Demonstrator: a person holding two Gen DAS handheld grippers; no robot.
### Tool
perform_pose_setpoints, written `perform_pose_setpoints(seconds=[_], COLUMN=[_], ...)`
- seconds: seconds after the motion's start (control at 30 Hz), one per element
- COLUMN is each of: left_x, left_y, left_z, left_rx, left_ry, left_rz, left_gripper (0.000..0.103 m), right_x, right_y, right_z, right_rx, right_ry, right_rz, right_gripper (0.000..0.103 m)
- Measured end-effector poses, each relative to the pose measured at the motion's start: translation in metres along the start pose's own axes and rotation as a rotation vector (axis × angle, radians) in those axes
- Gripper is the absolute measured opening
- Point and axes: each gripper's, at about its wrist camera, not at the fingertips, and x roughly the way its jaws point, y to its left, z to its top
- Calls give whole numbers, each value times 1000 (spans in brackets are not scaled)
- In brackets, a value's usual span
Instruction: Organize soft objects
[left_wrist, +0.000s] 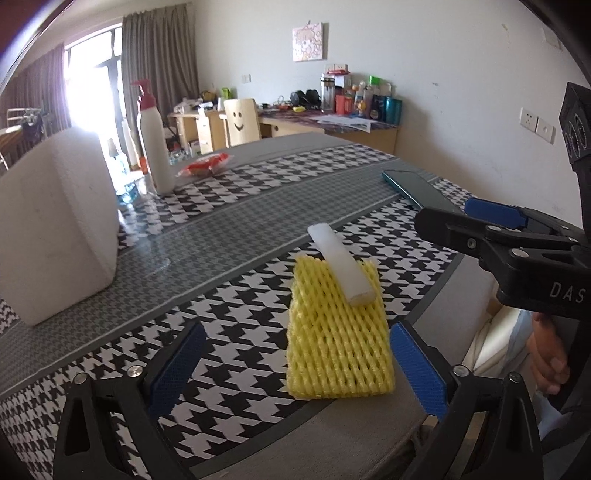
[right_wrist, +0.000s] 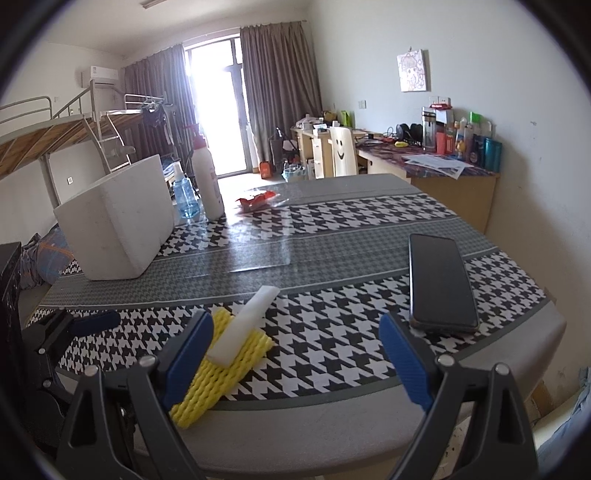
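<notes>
Yellow foam net (left_wrist: 338, 332) near table (left_wrist: 240, 206) front edge, white foam strip (left_wrist: 341, 264) resting across it. Left gripper (left_wrist: 295, 369) and right gripper (right_wrist: 295, 358) wide, holding nothing.

A: How many soft pieces lie on the desk (right_wrist: 332, 413)?
B: Two: one yellow foam net (left_wrist: 338, 332) and one white foam strip (left_wrist: 341, 264).
A: And boxes?
B: One white foam box (right_wrist: 118, 218).
A: Bottles?
B: Two: one white pump bottle (right_wrist: 208, 181), one clear blue bottle (right_wrist: 184, 195).
A: Anything else?
B: One phone (right_wrist: 441, 282), one red packet (right_wrist: 256, 199), and two grippers.
</notes>
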Motion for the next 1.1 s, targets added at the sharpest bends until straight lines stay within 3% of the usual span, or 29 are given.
perform_pose_setpoints(seconds=[0.2,0.43,0.63,0.73,0.8,0.87,1.1], left_x=[16,25,25,25,25,24,21], left_y=[-7,-11,-14,-17,-18,-18,-19], left_z=[0,-1,-2,-2,-2,-2,-6], left_rx=[15,14,20,27,28,22,25], left_ry=[60,87,93,92,90,91,84], left_rz=[-36,-78,-124,-152,-174,-197,-195], left_gripper=[80,73,57,45,32,27,25], right_x=[7,13,28,34,38,39,53], right_y=[-5,-4,-1,2,4,5,13], right_z=[0,-2,0,0,1,1,8], right_rx=[13,7,10,4,1,1,-10], right_ry=[22,38,75,85,91,94,134], right_rz=[-8,2,41,59,67,78,107], right_gripper=[94,94,94,94,94,94,93])
